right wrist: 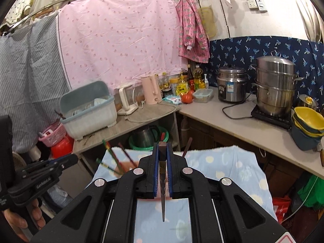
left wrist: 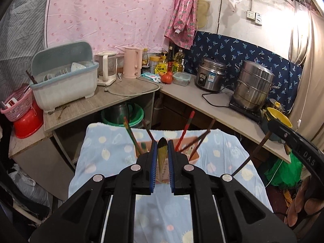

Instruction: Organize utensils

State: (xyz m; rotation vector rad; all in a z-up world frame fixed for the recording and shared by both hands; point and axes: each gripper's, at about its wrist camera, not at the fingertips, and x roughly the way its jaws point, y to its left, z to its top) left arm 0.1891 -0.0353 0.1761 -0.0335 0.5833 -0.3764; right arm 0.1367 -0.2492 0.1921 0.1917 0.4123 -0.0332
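**A:** So what are the grippers holding right now?

**B:** Nearest, the left gripper (left wrist: 162,141) is pinched nearly shut on a spoon (left wrist: 162,151), clamped mid-handle. Thin metal by the look, so probably light, stiff and a bit slippery.

**A:** And the right gripper (right wrist: 162,145)?

**B:** Squeezed tight on a dark chopstick (right wrist: 162,180), tip hanging loose. Light, rigid, likely to pivot. Beyond, more chopsticks (left wrist: 132,137) stand in a pink holder (left wrist: 195,155) on the blue cloth (left wrist: 105,154).
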